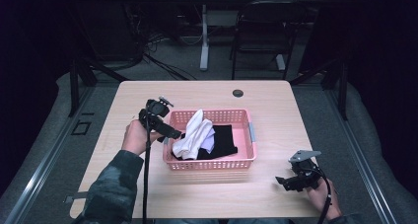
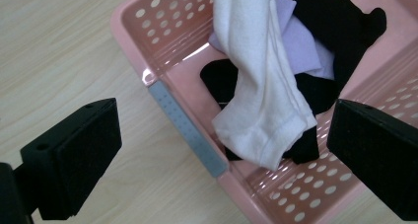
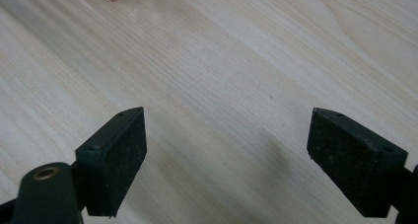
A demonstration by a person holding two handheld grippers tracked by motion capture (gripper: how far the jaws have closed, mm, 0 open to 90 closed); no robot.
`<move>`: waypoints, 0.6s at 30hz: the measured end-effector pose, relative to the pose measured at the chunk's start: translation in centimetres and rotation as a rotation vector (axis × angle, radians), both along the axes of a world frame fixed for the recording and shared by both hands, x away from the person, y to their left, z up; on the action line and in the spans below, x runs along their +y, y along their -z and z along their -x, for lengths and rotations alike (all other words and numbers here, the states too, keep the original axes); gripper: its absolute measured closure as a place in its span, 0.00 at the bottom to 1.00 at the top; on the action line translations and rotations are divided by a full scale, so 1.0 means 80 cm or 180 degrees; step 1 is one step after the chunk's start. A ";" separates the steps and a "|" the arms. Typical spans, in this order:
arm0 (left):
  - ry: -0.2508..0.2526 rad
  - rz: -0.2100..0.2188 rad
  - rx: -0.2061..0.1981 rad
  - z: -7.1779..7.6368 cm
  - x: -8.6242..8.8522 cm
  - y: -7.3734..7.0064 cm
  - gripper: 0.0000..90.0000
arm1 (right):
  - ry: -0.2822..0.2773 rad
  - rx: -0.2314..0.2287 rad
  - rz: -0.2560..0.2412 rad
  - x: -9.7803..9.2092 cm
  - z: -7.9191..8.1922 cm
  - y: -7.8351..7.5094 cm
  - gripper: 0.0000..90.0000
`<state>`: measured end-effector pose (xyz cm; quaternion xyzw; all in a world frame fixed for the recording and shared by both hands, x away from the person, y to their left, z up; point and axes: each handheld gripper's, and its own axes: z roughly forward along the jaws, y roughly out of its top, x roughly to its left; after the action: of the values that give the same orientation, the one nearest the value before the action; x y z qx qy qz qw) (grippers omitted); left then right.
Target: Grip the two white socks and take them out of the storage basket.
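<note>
A pink perforated basket (image 1: 209,163) sits mid-table, holding a white sock (image 1: 194,133), a pale lilac cloth (image 1: 210,142) and black cloth (image 1: 226,140). My left gripper (image 1: 166,135) hovers at the basket's left rim, open and empty. In the left gripper view its jaws straddle the basket's wall (image 2: 183,116); the white sock (image 2: 260,91) drapes over black cloth (image 2: 340,31) and lilac cloth (image 2: 299,41). My right gripper (image 1: 285,182) rests open near the front right of the table, its jaws wide over bare wood (image 3: 222,86).
The light wooden table (image 1: 148,184) has a small dark grommet (image 1: 238,93) near its far edge. A grey handle strip (image 1: 252,132) sits on the basket's right rim. Beyond the table stand a chair (image 1: 261,31) and a desk leg (image 1: 204,36).
</note>
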<state>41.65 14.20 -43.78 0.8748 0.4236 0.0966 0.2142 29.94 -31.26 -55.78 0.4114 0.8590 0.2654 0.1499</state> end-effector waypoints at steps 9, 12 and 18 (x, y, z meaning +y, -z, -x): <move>0.0116 -0.0051 0.0150 -0.013 -0.030 0.017 0.00 | -0.0003 0.0004 -0.0010 0.000 0.000 0.000 0.16; 0.0135 -0.0070 0.0180 -0.015 -0.038 0.022 0.00 | -0.0012 0.0006 -0.0019 0.000 0.000 0.000 0.16; 0.0191 -0.0141 0.0289 -0.025 -0.056 0.038 0.00 | -0.0018 0.0009 -0.0041 0.001 0.000 0.001 0.16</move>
<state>43.69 9.76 -46.79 0.8951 0.4042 0.0596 0.1782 29.96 -31.21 -55.87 0.4103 0.8586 0.2708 0.1453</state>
